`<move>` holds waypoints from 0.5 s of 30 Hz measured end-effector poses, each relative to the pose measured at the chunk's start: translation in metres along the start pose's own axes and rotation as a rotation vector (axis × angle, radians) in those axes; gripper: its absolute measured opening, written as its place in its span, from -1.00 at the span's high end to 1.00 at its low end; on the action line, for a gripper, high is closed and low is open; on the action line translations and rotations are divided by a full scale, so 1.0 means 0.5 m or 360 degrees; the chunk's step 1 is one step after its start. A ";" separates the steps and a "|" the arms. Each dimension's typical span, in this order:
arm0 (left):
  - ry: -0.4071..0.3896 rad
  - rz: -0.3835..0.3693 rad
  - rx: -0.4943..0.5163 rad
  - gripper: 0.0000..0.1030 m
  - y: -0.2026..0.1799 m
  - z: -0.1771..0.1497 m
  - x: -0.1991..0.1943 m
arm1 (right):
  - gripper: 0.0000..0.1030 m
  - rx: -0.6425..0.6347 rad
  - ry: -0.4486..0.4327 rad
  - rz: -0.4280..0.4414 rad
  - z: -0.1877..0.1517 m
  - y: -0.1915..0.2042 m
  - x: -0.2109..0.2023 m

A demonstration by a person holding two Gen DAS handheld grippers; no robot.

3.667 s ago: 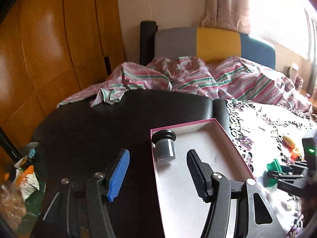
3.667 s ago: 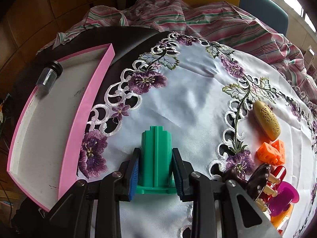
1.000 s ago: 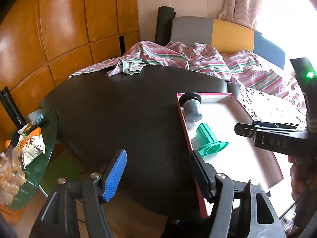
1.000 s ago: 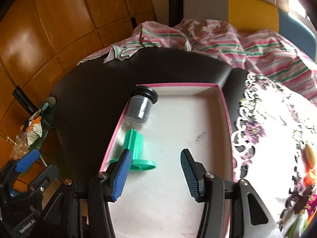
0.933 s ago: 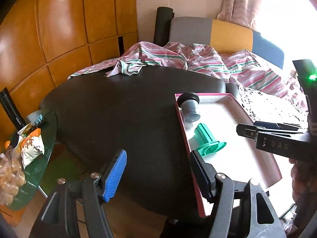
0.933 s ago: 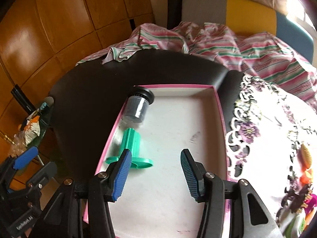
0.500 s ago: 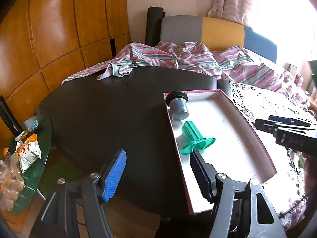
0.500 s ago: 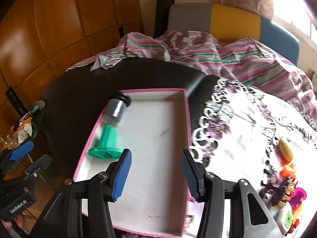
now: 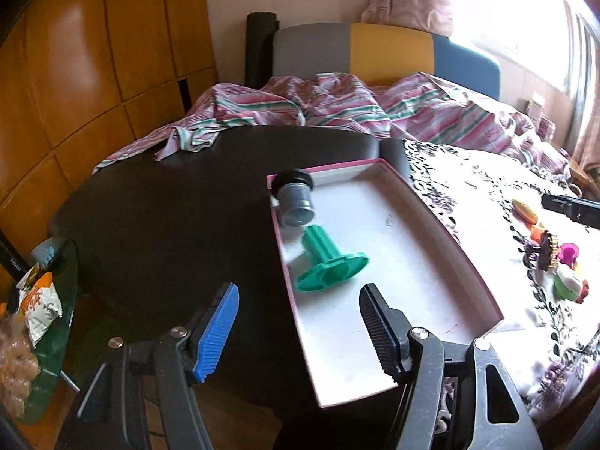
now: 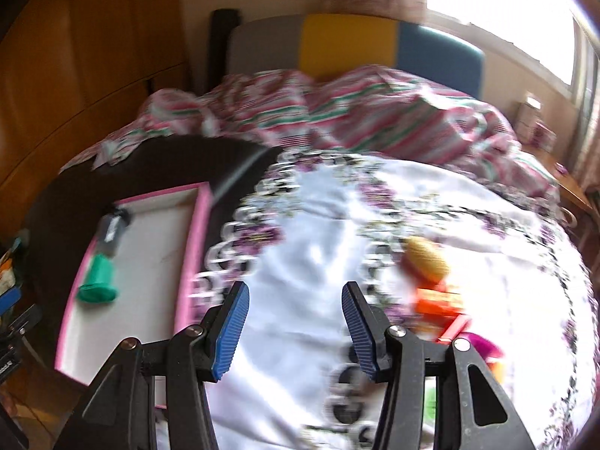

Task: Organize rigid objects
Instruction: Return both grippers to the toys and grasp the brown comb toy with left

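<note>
Right gripper (image 10: 294,326) empty, fingers spread, over the cloth. Next target: yellow oval toy (image 10: 427,257), well apart from pink tray (image 10: 197,240). Straddle its short axis. Left gripper (image 9: 300,332) spread, idle.

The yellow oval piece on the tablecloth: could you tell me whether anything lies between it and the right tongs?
Nothing visible does. The right tongs hang open and empty over bare white tablecloth. The yellow oval piece lies ahead to the right, with only cloth between. The orange pieces sit beside it, though the view is blurred.
</note>
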State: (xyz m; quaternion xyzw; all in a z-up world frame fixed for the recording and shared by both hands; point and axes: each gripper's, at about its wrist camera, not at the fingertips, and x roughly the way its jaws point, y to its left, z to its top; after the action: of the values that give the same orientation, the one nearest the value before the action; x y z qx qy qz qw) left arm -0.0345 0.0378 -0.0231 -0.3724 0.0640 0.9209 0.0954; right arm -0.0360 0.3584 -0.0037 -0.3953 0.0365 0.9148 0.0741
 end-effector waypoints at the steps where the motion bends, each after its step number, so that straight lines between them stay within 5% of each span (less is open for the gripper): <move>1: -0.0001 -0.0009 0.0015 -0.32 -0.008 0.002 0.001 | -0.01 0.0043 -0.0015 -0.0039 -0.002 -0.028 -0.006; 10: -0.0016 -0.0170 0.0183 -0.32 -0.113 0.035 0.001 | -0.01 0.0665 -0.0120 -0.0361 -0.060 -0.277 -0.026; 15: -0.0002 -0.0318 0.0306 -0.32 -0.204 0.051 0.007 | -0.01 0.1037 -0.0164 -0.0385 -0.089 -0.366 -0.049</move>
State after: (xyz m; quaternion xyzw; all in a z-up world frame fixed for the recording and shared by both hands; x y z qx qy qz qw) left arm -0.0314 0.1425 -0.0121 -0.3654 0.1144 0.8967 0.2220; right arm 0.0427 0.5307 -0.0178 -0.3057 0.2756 0.8584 0.3061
